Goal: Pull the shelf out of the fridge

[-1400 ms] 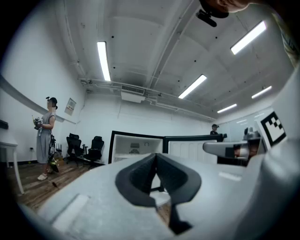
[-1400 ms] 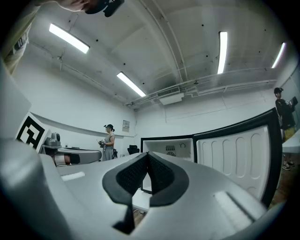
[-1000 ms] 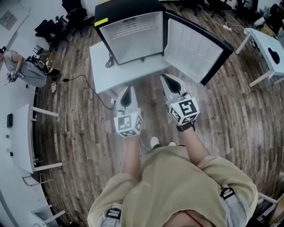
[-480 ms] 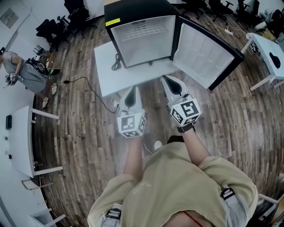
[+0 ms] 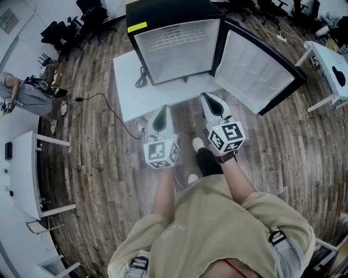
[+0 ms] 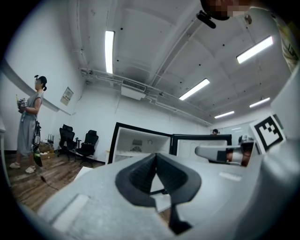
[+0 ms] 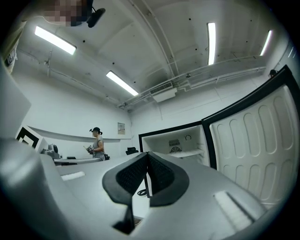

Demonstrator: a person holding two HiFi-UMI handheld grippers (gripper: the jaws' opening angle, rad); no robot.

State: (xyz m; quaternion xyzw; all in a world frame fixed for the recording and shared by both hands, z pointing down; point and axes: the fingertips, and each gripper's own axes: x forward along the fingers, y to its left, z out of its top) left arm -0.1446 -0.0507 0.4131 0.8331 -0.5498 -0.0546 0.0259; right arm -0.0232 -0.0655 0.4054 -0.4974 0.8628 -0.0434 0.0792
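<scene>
A small black fridge (image 5: pixel 142 12) stands on a low white table (image 5: pixel 130 89), its door (image 5: pixel 255 68) swung open to the right. Inside, a white shelf (image 5: pixel 173 42) lies across the upper half; it also shows in the left gripper view (image 6: pixel 127 153) and the right gripper view (image 7: pixel 188 153). My left gripper (image 5: pixel 162 110) and right gripper (image 5: pixel 205 98) are held side by side and level in front of the table, short of the fridge. Both point at the open compartment. Each has its pads together at the tips, with nothing between them (image 6: pixel 156 156) (image 7: pixel 147 154).
A person (image 5: pixel 27 95) stands at the far left beside a long white desk (image 5: pixel 24 163). A black cable (image 5: pixel 103 103) runs over the wood floor to the table. Another white table (image 5: pixel 326 54) stands at the right, office chairs (image 5: pixel 65 32) at the back. The wearer's foot (image 5: pixel 199 145) is under the grippers.
The wearer has stepped toward the fridge, which now looks nearer with the door seen more fully. Both grippers have moved forward with it, jaws unchanged. A foot now shows below them.
</scene>
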